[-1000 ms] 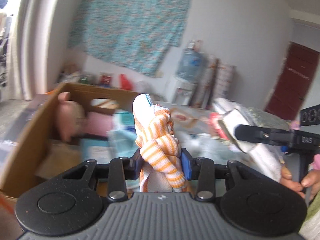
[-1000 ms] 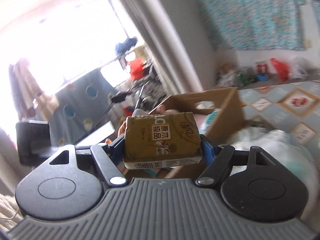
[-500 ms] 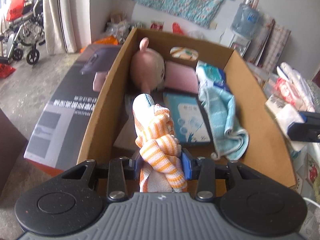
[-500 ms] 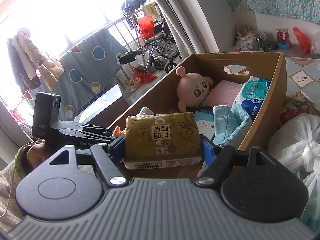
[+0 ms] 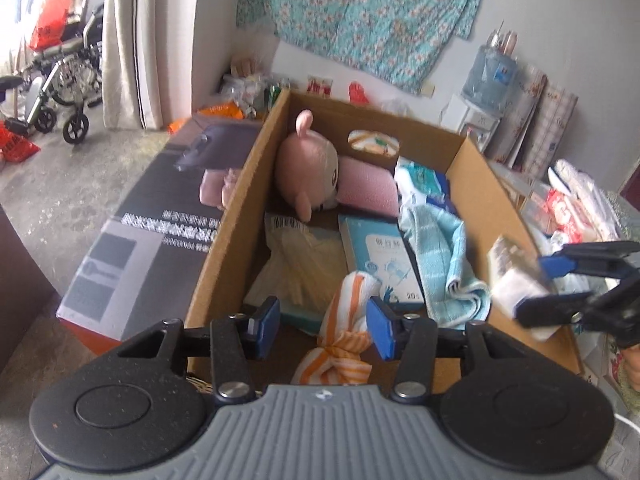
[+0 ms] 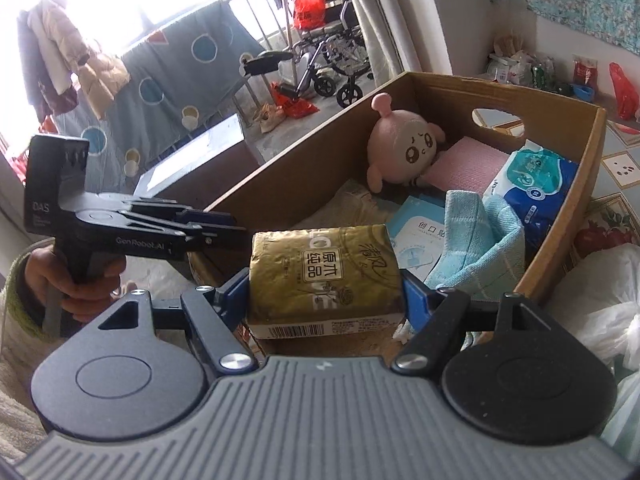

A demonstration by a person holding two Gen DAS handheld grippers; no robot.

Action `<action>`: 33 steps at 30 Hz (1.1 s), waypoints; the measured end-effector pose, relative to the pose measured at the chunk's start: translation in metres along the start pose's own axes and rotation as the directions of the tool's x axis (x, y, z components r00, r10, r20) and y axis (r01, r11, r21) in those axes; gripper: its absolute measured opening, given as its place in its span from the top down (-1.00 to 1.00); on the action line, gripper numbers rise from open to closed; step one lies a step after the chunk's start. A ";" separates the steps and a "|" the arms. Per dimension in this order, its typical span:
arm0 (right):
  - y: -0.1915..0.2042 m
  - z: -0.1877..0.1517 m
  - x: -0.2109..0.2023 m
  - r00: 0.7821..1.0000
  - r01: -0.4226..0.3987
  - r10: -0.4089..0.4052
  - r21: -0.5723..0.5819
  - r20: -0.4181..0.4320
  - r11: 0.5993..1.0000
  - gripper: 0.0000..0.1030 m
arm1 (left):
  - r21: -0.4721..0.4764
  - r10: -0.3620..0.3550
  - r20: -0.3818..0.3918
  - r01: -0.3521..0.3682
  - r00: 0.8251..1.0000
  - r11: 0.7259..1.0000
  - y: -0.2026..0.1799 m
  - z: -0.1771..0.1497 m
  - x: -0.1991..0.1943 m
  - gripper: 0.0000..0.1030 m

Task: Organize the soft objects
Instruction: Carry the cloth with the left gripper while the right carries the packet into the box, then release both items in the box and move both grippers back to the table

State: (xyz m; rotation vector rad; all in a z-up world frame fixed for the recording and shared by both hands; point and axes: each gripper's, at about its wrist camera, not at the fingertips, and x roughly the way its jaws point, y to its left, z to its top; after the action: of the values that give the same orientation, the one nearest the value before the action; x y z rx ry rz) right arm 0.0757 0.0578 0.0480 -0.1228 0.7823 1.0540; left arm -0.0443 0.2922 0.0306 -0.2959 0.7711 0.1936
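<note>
An open cardboard box (image 5: 236, 216) (image 6: 560, 240) holds a pink plush toy (image 5: 308, 164) (image 6: 400, 148), a light blue towel (image 5: 444, 256) (image 6: 476, 240), a flat blue pack (image 5: 380, 256) and a wipes pack (image 6: 536, 184). My left gripper (image 5: 324, 326) hangs over the box's near end, its jaws opening. An orange-and-white striped cloth (image 5: 348, 320) sags between them, leaning on the right pad only. My right gripper (image 6: 324, 296) is shut on an olive-gold tissue pack (image 6: 324, 276) above the box's near right rim. In the left wrist view it shows at the right (image 5: 560, 284).
A long grey printed carton (image 5: 160, 216) lies along the box's left side. White plastic bags (image 6: 600, 292) and packets crowd the right side. A wheelchair (image 5: 60, 80) stands on the floor far left. A water dispenser (image 5: 488, 80) stands against the back wall.
Both grippers have swung over the box and tipped down toward it. The left jaws have spread, and the striped cloth has slumped lower between them. The right still clamps the tissue pack.
</note>
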 end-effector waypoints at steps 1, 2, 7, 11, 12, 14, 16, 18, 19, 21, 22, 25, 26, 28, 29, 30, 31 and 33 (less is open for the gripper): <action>0.003 0.002 0.004 1.000 0.004 -0.004 -0.016 -0.018 1.000 -0.45 | -0.001 0.005 0.028 -0.005 1.000 1.000 0.000 -0.002 -0.005 -0.04; 0.006 0.005 0.008 0.999 0.010 -0.012 -0.041 -0.038 0.999 -0.45 | -0.004 0.010 0.060 -0.009 0.998 1.000 0.001 -0.003 -0.012 -0.08; 0.021 0.021 0.042 0.974 0.039 -0.089 -0.236 -0.207 0.971 -0.45 | -0.035 0.041 0.174 -0.035 0.984 0.999 0.006 -0.010 -0.036 -0.12; 0.027 0.031 0.082 0.912 0.014 -0.163 -0.367 -0.377 0.930 -0.45 | -0.049 0.068 0.229 -0.058 0.971 0.997 0.011 -0.015 -0.052 -0.15; 0.027 0.032 0.095 0.891 0.000 -0.175 -0.384 -0.419 0.923 -0.45 | -0.055 0.077 0.241 -0.066 0.967 0.996 0.013 -0.016 -0.055 -0.16; 0.026 0.032 0.118 0.858 -0.017 -0.189 -0.396 -0.477 0.918 -0.45 | -0.072 0.095 0.258 -0.079 0.962 0.994 0.017 -0.019 -0.058 -0.16; 0.025 0.031 0.139 0.839 -0.041 -0.188 -0.403 -0.511 0.914 -0.44 | -0.093 0.102 0.261 -0.080 0.960 0.992 0.022 -0.021 -0.059 -0.16; 0.027 0.030 0.155 0.832 -0.061 -0.170 -0.393 -0.527 0.918 -0.44 | -0.109 0.105 0.257 -0.080 0.961 0.991 0.028 -0.024 -0.060 -0.16; 0.028 0.031 0.158 0.830 -0.079 -0.150 -0.379 -0.537 0.922 -0.44 | -0.116 0.110 0.255 -0.082 0.961 0.990 0.030 -0.024 -0.060 -0.16; 0.032 0.036 0.156 0.851 -0.095 -0.119 -0.373 -0.512 0.923 -0.44 | -0.128 0.119 0.250 -0.089 0.961 0.988 0.035 -0.026 -0.059 -0.16; 0.034 0.039 0.153 0.864 -0.111 -0.094 -0.369 -0.494 0.923 -0.45 | -0.134 0.121 0.249 -0.089 0.961 0.987 0.037 -0.027 -0.059 -0.16; 0.035 0.042 0.154 0.869 -0.118 -0.074 -0.351 -0.489 0.929 -0.46 | -0.148 0.121 0.244 -0.086 0.962 0.985 0.042 -0.029 -0.058 -0.16; 0.034 0.042 0.156 0.865 -0.121 -0.068 -0.339 -0.497 0.933 -0.46 | -0.151 0.121 0.244 -0.086 0.962 0.985 0.042 -0.030 -0.058 -0.16; 0.030 0.043 0.161 0.853 -0.114 -0.066 -0.308 -0.517 0.945 -0.48 | -0.156 0.121 0.243 -0.085 0.962 0.984 0.044 -0.032 -0.057 -0.16; 0.028 0.043 0.166 0.848 -0.107 -0.065 -0.291 -0.526 0.951 -0.54 | -0.159 0.120 0.241 -0.083 0.963 0.984 0.044 -0.034 -0.057 -0.16; 0.026 0.044 0.168 0.846 -0.101 -0.063 -0.276 -0.530 0.956 -0.57 | -0.161 0.120 0.240 -0.082 0.963 0.984 0.045 -0.035 -0.057 -0.16; 0.025 0.046 0.168 0.847 -0.101 -0.056 -0.264 -0.528 0.959 -0.60 | -0.163 0.119 0.238 -0.081 0.964 0.983 0.045 -0.035 -0.056 -0.17; 0.025 0.049 0.163 0.853 -0.099 -0.051 -0.257 -0.520 0.961 -0.61 | -0.164 0.119 0.236 -0.081 0.965 0.983 0.045 -0.036 -0.057 -0.22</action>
State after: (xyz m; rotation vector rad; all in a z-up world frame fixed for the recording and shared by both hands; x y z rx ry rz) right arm 0.1229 0.2120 -0.0123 -0.6658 1.1256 1.1658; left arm -0.1204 0.3184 0.0376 -0.3710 0.5271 0.3792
